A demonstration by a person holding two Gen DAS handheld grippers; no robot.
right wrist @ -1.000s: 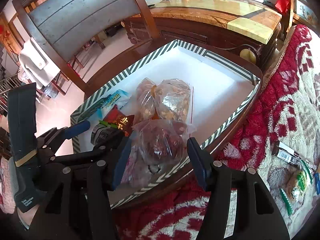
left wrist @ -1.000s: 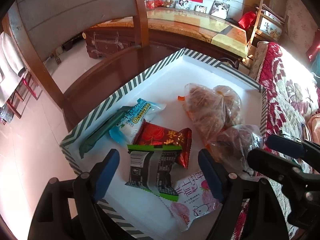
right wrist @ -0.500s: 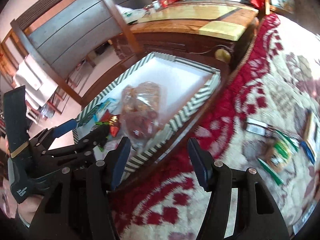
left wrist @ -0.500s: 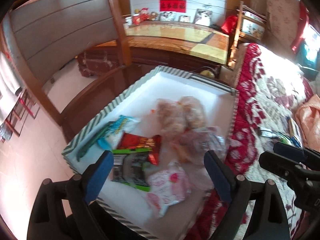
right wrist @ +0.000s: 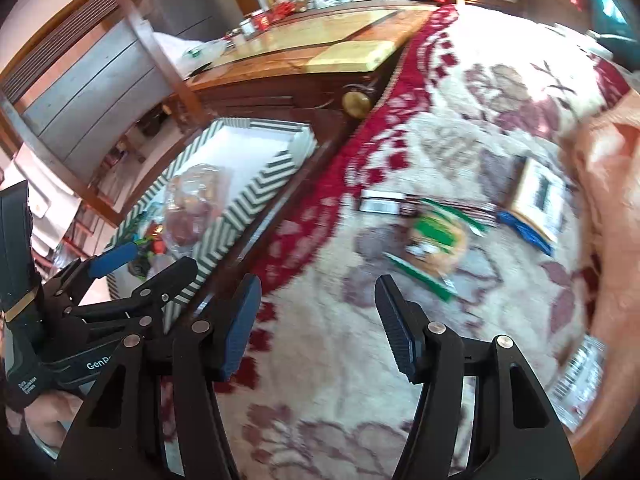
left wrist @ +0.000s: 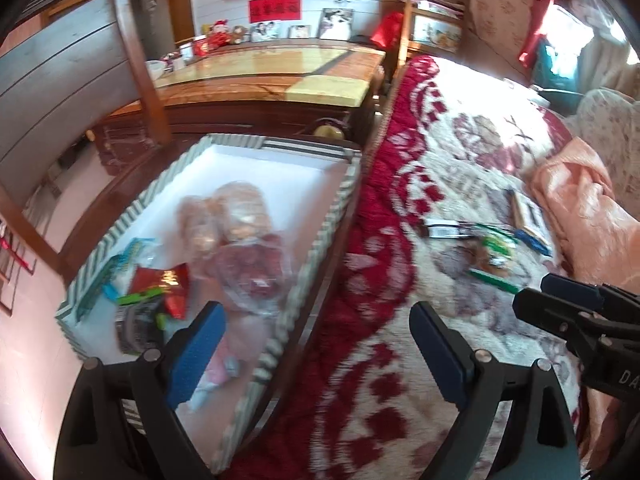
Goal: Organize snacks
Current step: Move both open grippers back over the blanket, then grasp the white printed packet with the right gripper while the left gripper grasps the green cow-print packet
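Observation:
A green-and-white striped box [left wrist: 328, 224] holds clear bags of snacks [left wrist: 224, 220], a red packet [left wrist: 168, 280], a black-and-green packet [left wrist: 136, 320] and a pink one [left wrist: 216, 364]. Loose snacks lie on the red-and-cream blanket [right wrist: 320, 380]: a green packet [right wrist: 436, 236], a black-and-white bar [right wrist: 380, 204], a blue-and-cream packet [right wrist: 536, 200] and a silvery packet [right wrist: 580, 376]. My left gripper [left wrist: 316, 332] hangs open over the box's right wall and the blanket edge. My right gripper [right wrist: 316, 304] is open above the blanket, short of the green packet. Neither holds anything.
The box [right wrist: 256, 188] rests on a dark wooden chair seat beside the blanket. A glossy wooden cabinet [left wrist: 280, 76] stands behind it, with a chair back [left wrist: 60, 92] at the left. Peach fabric [left wrist: 580, 208] lies at the blanket's right.
Both grippers swung right, from above the box's snacks to over the blanket. The left jaws stand a little wider than a second ago. Loose snacks on the blanket came into view.

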